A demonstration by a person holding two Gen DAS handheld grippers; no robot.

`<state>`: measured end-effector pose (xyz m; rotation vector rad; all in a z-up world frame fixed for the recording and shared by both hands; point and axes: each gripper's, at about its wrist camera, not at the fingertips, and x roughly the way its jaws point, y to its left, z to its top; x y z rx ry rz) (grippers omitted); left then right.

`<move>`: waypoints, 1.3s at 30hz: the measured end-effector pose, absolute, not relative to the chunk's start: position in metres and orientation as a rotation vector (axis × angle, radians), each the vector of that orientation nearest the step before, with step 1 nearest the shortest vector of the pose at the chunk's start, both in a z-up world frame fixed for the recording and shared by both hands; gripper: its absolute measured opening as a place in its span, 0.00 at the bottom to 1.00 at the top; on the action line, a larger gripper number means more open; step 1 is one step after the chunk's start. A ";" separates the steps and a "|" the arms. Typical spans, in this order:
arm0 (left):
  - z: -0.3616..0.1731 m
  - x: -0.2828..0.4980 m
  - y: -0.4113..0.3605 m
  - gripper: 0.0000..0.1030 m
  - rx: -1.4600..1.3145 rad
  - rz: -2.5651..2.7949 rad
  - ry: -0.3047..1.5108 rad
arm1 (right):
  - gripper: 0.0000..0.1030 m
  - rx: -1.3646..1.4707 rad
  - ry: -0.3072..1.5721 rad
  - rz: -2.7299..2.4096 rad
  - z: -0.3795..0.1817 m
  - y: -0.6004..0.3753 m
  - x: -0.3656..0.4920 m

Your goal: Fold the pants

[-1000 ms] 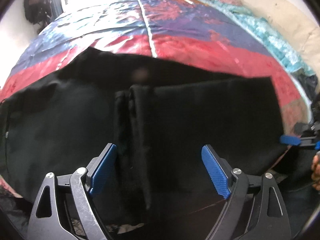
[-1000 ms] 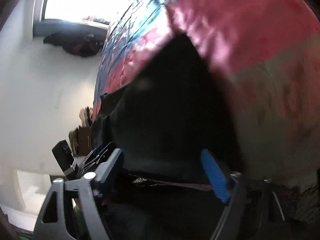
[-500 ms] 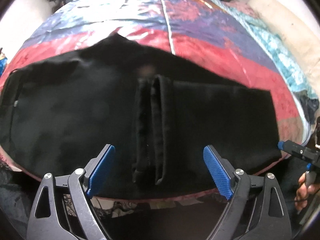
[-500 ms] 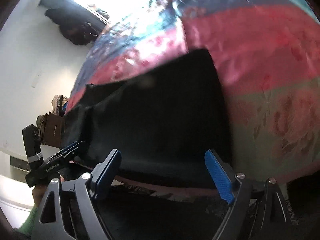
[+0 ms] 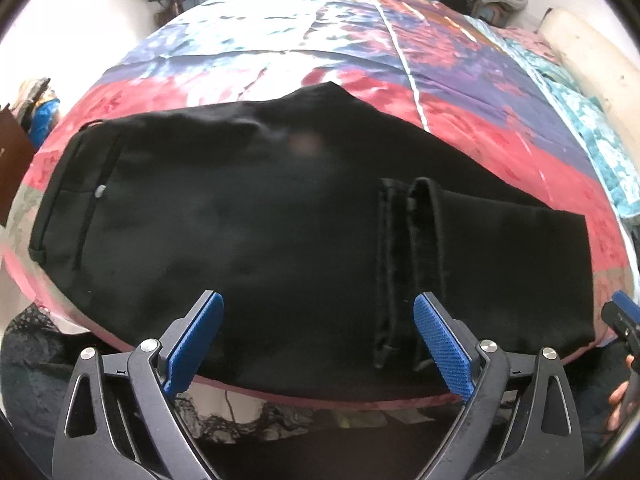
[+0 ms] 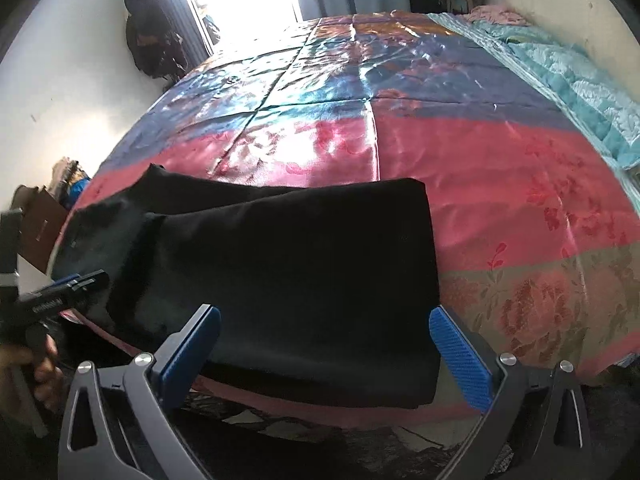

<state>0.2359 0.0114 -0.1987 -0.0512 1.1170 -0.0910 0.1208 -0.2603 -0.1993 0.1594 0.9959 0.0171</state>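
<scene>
The bed [image 6: 500, 184] wears a shiny patchwork cover – black folded pants [image 5: 248, 232] lie at its 6 o'clock edge.

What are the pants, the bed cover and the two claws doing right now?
Pants: lying flat on the bed, leg ends folded over on top, nothing holding them.
Bed cover: spread over the bed, under the pants.
Left claw: open, empty, near the bed's edge.
Right claw: open, empty, near the folded end.
</scene>
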 end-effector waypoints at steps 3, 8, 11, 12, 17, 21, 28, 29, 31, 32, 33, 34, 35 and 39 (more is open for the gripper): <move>-0.200 0.235 0.013 0.94 -0.035 -0.082 1.110 | 1.00 0.112 1.002 -0.004 -0.209 -0.250 0.122; -0.205 0.236 0.017 0.94 -0.023 -0.067 1.110 | 1.00 0.020 0.996 -0.034 -0.213 -0.240 0.122; -0.211 0.239 0.020 0.94 -0.023 -0.057 1.115 | 1.00 -0.018 0.972 -0.046 -0.211 -0.235 0.123; -0.215 0.240 0.021 0.94 -0.021 -0.054 1.121 | 1.00 -0.030 0.966 -0.049 -0.211 -0.234 0.123; -0.229 0.241 0.019 0.99 0.018 -0.047 1.107 | 1.00 -0.069 1.036 -0.037 -0.237 -0.231 0.131; -0.232 0.240 0.022 1.00 0.001 -0.052 1.097 | 1.00 -0.007 1.107 -0.028 -0.256 -0.236 0.136; -0.234 0.244 0.018 1.00 0.013 -0.049 1.125 | 1.00 -0.019 1.121 -0.026 -0.261 -0.236 0.138; -0.234 0.243 0.017 1.00 0.020 -0.045 1.120 | 1.00 -0.025 1.119 -0.032 -0.261 -0.235 0.137; -0.234 0.243 0.016 1.00 0.026 -0.044 1.111 | 1.00 -0.034 1.122 -0.041 -0.262 -0.234 0.138; -0.234 0.242 0.016 1.00 0.025 -0.047 1.112 | 1.00 -0.036 1.125 -0.043 -0.262 -0.234 0.139; -0.234 0.243 0.017 1.00 0.025 -0.052 1.117 | 1.00 -0.036 1.127 -0.045 -0.262 -0.234 0.140; -0.233 0.244 0.018 1.00 0.023 -0.063 1.131 | 1.00 -0.034 1.129 -0.045 -0.262 -0.234 0.140; -0.231 0.248 0.020 1.00 0.016 -0.091 1.163 | 1.00 -0.033 1.129 -0.045 -0.261 -0.234 0.140; -0.203 0.262 0.059 0.99 -0.040 -0.124 1.150 | 1.00 -0.030 1.128 -0.044 -0.262 -0.236 0.142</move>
